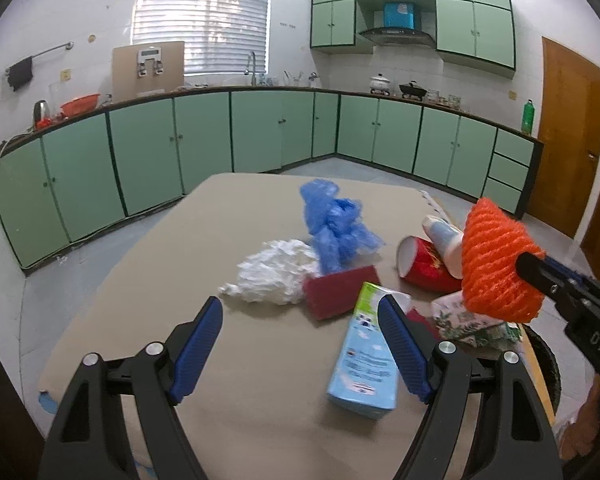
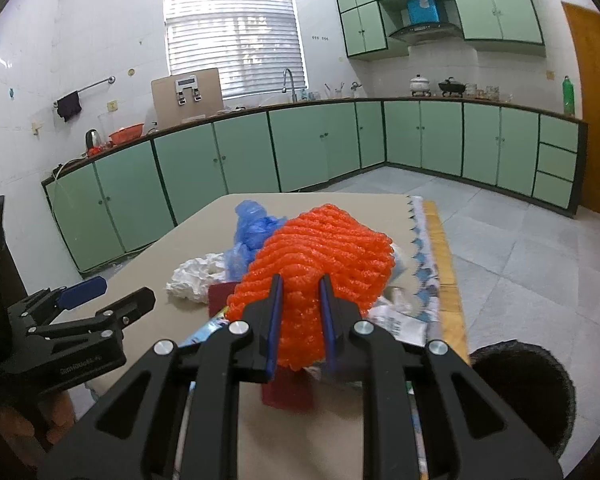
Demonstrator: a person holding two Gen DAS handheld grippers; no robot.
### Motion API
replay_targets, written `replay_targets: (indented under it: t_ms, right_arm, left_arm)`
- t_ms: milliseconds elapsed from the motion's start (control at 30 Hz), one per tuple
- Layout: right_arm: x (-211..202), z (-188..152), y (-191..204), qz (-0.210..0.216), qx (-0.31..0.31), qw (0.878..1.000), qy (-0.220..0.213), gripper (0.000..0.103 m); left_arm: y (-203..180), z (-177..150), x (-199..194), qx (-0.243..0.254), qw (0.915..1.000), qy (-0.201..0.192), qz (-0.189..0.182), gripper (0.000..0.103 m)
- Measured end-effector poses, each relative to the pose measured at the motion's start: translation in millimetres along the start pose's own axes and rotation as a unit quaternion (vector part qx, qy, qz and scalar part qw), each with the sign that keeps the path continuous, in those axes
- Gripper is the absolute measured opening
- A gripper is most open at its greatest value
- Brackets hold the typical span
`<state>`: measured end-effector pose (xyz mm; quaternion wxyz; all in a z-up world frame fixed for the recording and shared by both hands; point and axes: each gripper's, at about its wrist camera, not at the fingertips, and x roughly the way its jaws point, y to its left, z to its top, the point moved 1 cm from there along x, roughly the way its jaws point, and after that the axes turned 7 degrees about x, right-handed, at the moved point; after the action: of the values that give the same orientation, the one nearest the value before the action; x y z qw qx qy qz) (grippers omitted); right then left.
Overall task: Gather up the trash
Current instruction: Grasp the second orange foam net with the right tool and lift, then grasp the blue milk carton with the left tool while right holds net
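My right gripper is shut on an orange foam net and holds it above the table; the net also shows in the left wrist view. My left gripper is open and empty, low over the table, with a light blue carton by its right finger. Beyond lie a crumpled white tissue, a blue plastic bag, a dark red card, a red paper cup with a white-blue cup, and a floral wrapper.
A dark round bin stands beside the table at the lower right. A patterned cloth and a wooden strip run along the table's right edge. Green kitchen cabinets line the far walls across tiled floor.
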<state>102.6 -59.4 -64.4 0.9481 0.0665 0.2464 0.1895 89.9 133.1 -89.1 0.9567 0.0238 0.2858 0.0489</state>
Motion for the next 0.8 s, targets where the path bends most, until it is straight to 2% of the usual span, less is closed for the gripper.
replay_targets:
  t_ms: [367,800]
  right_arm:
    - [-7,-4,-37,-0.038,0.022,0.999,-0.005,0.017]
    - [15,-23,-45,-0.051,0.035,0.998,0.022,0.017]
  left_arm:
    - [-32,-17,26,0.013,0.9993,0.031,-0.016,0.079]
    - [-37,-33,43,0.017,0.9976,0.059,-0.033,0.079]
